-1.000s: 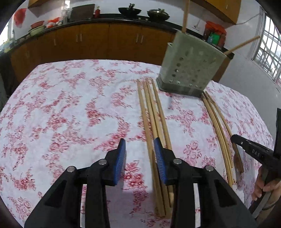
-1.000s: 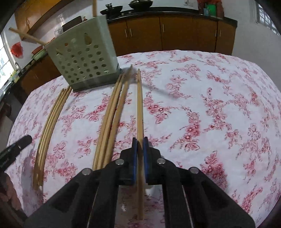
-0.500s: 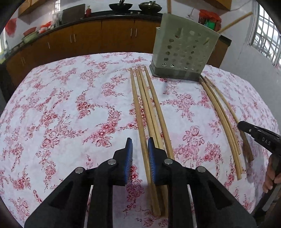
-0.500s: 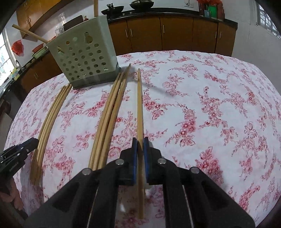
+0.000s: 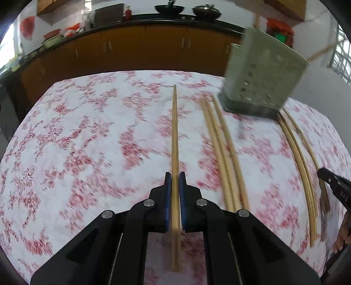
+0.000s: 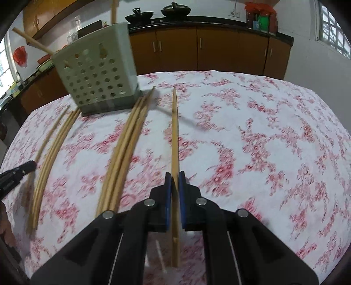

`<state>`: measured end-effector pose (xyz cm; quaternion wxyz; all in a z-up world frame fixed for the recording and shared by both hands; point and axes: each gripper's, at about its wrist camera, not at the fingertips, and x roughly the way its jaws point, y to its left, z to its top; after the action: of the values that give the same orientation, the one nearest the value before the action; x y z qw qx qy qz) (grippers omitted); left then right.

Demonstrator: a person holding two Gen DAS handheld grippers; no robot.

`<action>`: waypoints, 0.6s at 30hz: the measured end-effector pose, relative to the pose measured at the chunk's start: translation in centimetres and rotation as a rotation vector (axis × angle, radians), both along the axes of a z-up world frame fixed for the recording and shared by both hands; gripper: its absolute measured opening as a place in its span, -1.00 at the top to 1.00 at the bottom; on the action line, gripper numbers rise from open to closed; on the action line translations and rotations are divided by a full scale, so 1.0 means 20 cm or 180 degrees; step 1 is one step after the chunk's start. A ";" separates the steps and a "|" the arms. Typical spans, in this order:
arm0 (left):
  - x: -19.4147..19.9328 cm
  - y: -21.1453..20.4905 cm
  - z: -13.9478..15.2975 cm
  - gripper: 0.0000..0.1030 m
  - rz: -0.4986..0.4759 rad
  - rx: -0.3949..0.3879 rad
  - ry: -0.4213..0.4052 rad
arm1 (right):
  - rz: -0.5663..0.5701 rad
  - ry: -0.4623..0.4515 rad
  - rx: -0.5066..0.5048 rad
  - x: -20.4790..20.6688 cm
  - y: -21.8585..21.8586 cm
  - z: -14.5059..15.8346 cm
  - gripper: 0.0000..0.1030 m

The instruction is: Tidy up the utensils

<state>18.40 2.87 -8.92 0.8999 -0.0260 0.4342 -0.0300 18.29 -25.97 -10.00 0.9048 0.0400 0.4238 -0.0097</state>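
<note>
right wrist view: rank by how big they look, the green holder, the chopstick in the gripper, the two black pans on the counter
1. Green holder, largest in area.
2. Held chopstick: longer than the holder but very thin; it reaches close to the camera, which inflates it.
3. The two pans, smallest; they look alike and sit far back.

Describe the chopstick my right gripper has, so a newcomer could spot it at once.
On the floral tablecloth, find the green perforated holder and the bundle of chopsticks running from its base. The chopstick is the single one apart to that bundle's right, the only one pinched between the right gripper's blue pads.
</note>
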 end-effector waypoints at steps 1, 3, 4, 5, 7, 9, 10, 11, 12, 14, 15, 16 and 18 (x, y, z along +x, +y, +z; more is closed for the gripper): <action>0.01 0.02 0.00 0.84 0.0011 -0.0020 -0.0010 | 0.0005 -0.0005 -0.0002 0.00 0.00 0.00 0.83; 0.01 0.03 0.00 0.84 0.0001 -0.0048 -0.0044 | 0.0015 -0.0031 -0.0037 0.00 0.01 -0.01 0.82; 0.01 0.03 0.00 0.84 0.0002 -0.0058 -0.0044 | 0.0019 -0.0030 -0.0035 0.00 0.01 0.00 0.82; 0.01 0.03 0.00 0.84 0.0004 -0.0068 -0.0043 | 0.0020 -0.0030 -0.0031 0.00 0.00 0.00 0.82; 0.01 0.04 0.00 0.83 0.0006 -0.0092 -0.0043 | 0.0019 -0.0030 -0.0015 0.01 0.00 0.00 0.82; 0.00 0.04 0.00 0.83 0.0009 -0.0116 -0.0043 | 0.0017 -0.0031 -0.0008 0.00 0.01 0.00 0.82; 0.00 0.04 0.00 0.83 0.0010 -0.0125 -0.0042 | 0.0017 -0.0031 -0.0013 0.00 0.00 0.00 0.82; 0.00 0.04 0.00 0.83 0.0011 -0.0134 -0.0042 | 0.0017 -0.0031 -0.0017 0.01 0.00 0.00 0.82; 0.00 0.04 0.00 0.83 0.0012 -0.0141 -0.0042 | 0.0017 -0.0030 -0.0021 0.01 0.00 0.00 0.82; 0.00 0.04 0.00 0.83 0.0013 -0.0145 -0.0041 | 0.0016 -0.0032 -0.0021 0.00 0.00 -0.01 0.82; 0.00 0.04 0.00 0.83 0.0013 -0.0141 -0.0042 | 0.0016 -0.0032 -0.0019 0.00 0.00 -0.01 0.82; 0.00 0.04 0.00 0.83 0.0013 -0.0141 -0.0042 | 0.0016 -0.0033 -0.0018 0.00 0.00 -0.01 0.82; 0.00 0.04 0.00 0.83 0.0014 -0.0148 -0.0042 | 0.0016 -0.0034 -0.0013 0.00 0.00 -0.01 0.82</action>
<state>18.42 3.71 -8.99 0.9020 -0.0477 0.4275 -0.0383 18.29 -25.87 -10.15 0.9071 0.0370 0.4191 -0.0082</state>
